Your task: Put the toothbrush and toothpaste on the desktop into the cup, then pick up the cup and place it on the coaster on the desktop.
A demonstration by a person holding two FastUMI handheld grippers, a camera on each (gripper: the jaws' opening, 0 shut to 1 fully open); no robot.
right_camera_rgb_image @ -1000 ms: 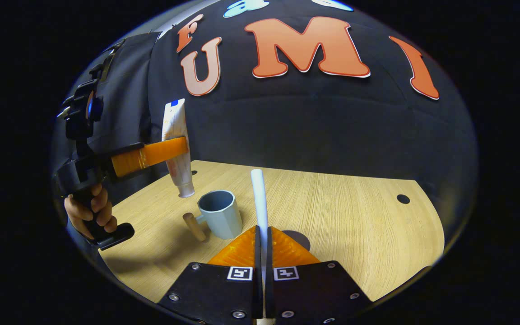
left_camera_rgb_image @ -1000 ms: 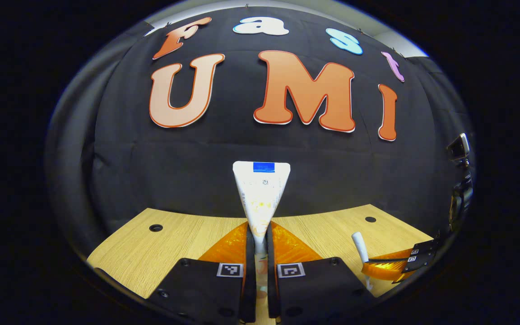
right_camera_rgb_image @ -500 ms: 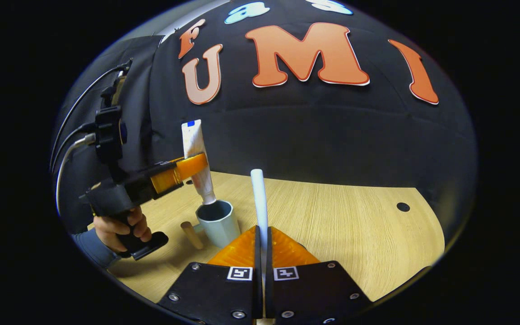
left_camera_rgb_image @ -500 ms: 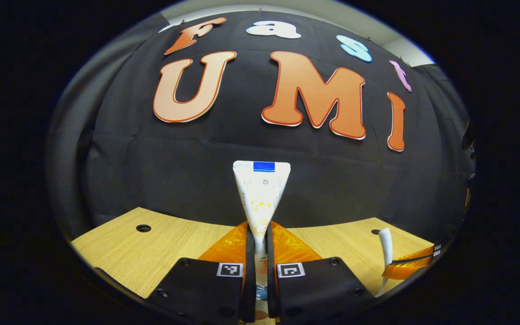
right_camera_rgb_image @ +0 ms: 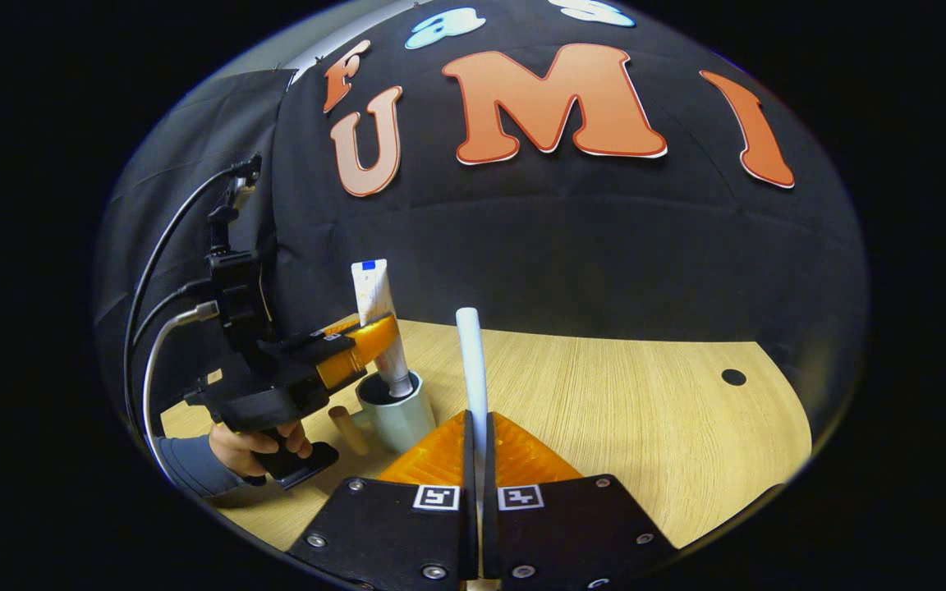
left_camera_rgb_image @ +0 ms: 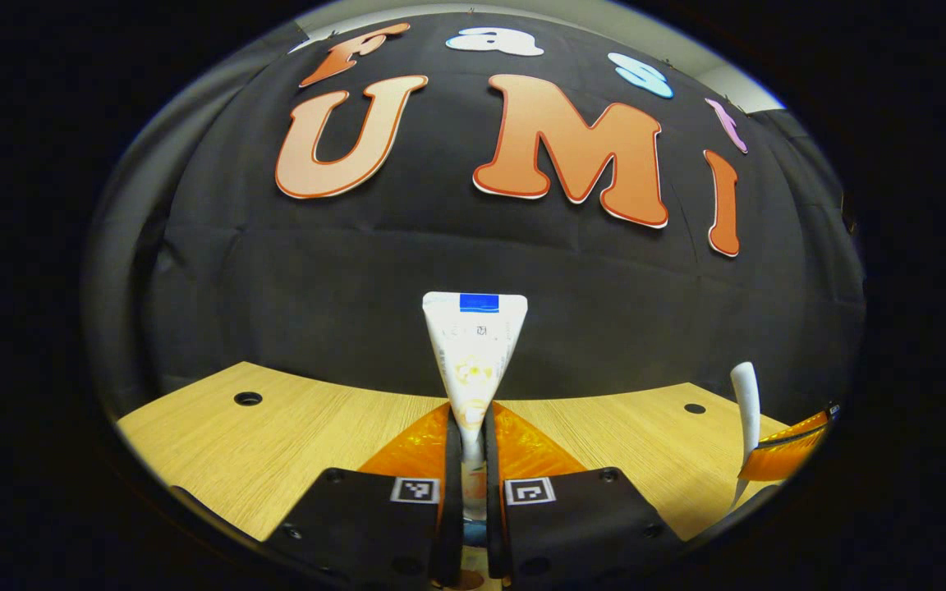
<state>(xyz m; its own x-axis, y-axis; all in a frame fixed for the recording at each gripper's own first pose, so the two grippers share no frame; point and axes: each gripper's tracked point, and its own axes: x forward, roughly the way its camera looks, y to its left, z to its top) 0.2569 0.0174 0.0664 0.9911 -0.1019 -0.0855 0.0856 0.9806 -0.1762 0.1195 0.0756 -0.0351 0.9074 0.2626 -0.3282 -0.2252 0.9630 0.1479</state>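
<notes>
Black cloth is hanging behind a pale wooden desktop (right_camera_rgb_image: 629,410), on which a grey cup (right_camera_rgb_image: 395,414) with a wooden peg handle is standing near the left side of the right gripper view. The toothpaste tube (left_camera_rgb_image: 473,361) is being held upright by the left gripper (left_camera_rgb_image: 473,460), whose fingers are being pressed narrowly against the tube's lower part; in the right gripper view the same tube (right_camera_rgb_image: 380,316) is being shown cap-down, with its lower end already inside the cup's mouth, though whether the cap is touching the cup's bottom cannot be told. That gripper (right_camera_rgb_image: 362,349) is being gripped by a person's hand (right_camera_rgb_image: 259,443) just beside the cup. The white toothbrush (right_camera_rgb_image: 473,369) is being kept upright by the right gripper (right_camera_rgb_image: 477,460), its fingers being closed narrowly on the handle, near the cup and to its right; it is also being seen at the right edge of the left gripper view (left_camera_rgb_image: 746,410), apart from the tube. The step in hand is judged to be the lowering of the toothpaste into the cup, so the first half of the task is being worked on and no part is finished. For the next move, the left fingers would need to be parted so the tube is let down to lean on the rim, and drawn away without the light cup being tipped; the toothbrush would then need to be carried over the opening. A dark round patch behind the right fingers may be the coaster, but this cannot be told.
</notes>
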